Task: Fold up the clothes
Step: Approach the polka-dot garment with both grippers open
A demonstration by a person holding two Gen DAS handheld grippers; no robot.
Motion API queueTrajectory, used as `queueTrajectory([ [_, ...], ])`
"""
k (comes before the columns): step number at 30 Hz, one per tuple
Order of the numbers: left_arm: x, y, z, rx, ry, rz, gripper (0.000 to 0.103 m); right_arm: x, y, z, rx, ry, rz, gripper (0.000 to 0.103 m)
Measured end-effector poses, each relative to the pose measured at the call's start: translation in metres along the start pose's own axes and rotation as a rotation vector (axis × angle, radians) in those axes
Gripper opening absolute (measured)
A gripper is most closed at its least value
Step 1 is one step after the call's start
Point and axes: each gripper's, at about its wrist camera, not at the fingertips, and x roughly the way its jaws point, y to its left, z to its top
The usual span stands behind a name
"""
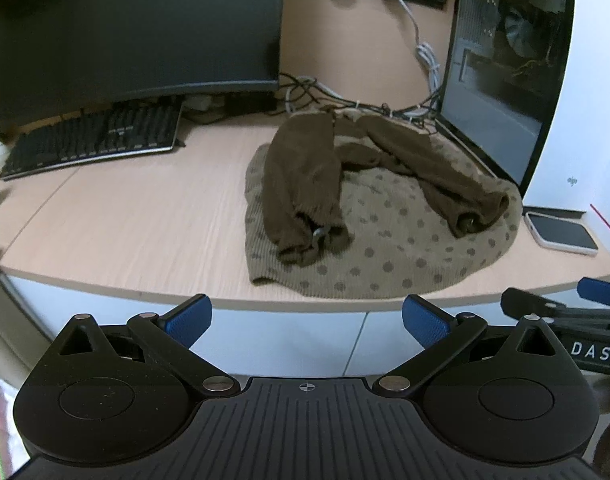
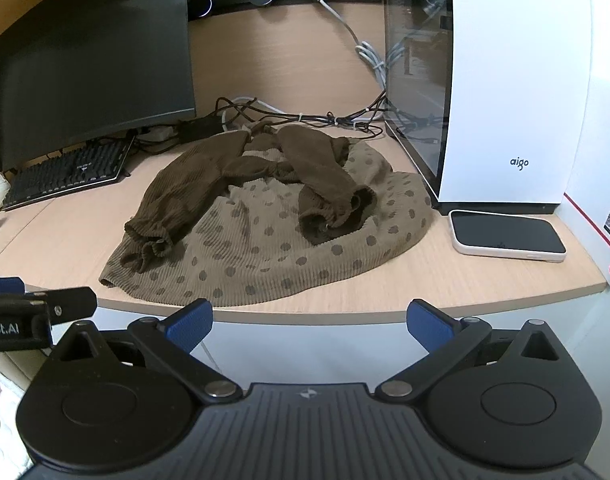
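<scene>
Both grippers, left (image 1: pixel 307 320) and right (image 2: pixel 310 322), spread wide, empty; ribbed dotted tan garment (image 2: pixel 265 248), brown sleeves crossed, on woodgrain desk (image 2: pixel 485 280).

The garment (image 2: pixel 273 236) is ribbed knit cloth, matt tan with darker dots, and its plain dark brown sleeves (image 2: pixel 173 196) look softer and fuzzier. It lies on a desk (image 1: pixel 125 216) of pale wood-grain laminate with a smooth, low sheen, beside a PC case (image 2: pixel 513 80) of glossy white plastic with a reflective glass side and a phone (image 2: pixel 505 234) with a glossy black face. Both grippers, the left (image 1: pixel 307 318) and the right (image 2: pixel 309 320), are matt black ribbed plastic with bright metal pins and textured blue pads (image 1: pixel 191 318).
</scene>
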Motion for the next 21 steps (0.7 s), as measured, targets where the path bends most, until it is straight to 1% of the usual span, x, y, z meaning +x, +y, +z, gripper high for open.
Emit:
queueTrajectory([
  [21,0.011,-0.008,0.004,0.017,0.012,-0.005,0.103,0.008,-0.009,0.003,0.018,0.001,-0.006,0.103],
])
